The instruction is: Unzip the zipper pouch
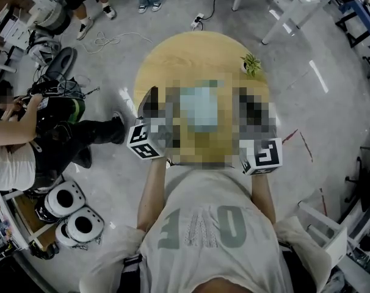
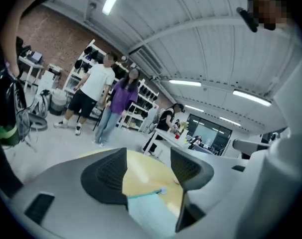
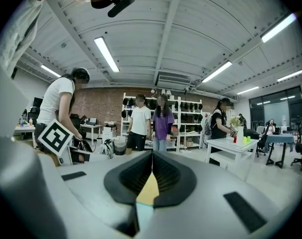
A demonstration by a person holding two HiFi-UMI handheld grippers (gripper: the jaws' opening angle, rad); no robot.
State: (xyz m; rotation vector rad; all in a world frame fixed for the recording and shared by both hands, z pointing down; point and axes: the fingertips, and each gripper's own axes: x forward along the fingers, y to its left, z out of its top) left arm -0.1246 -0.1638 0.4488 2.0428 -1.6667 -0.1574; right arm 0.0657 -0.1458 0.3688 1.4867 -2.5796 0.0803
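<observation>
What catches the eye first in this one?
A round wooden table fills the head view's middle, a pale blue pouch lying on it and a small potted plant at its far right edge. The left tool stands open at the pouch's zipper; the right tool is shut.

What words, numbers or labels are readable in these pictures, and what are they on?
Shirt: big pale letters, upside down and creased; maybe "O" and "E", no whole word readable.
Left marker cube, on the left gripper: black-and-white square code, no letters.
Right marker cube, on the right gripper: the same.
Pouch: no print visible.
Background shelves: too small to read.
</observation>
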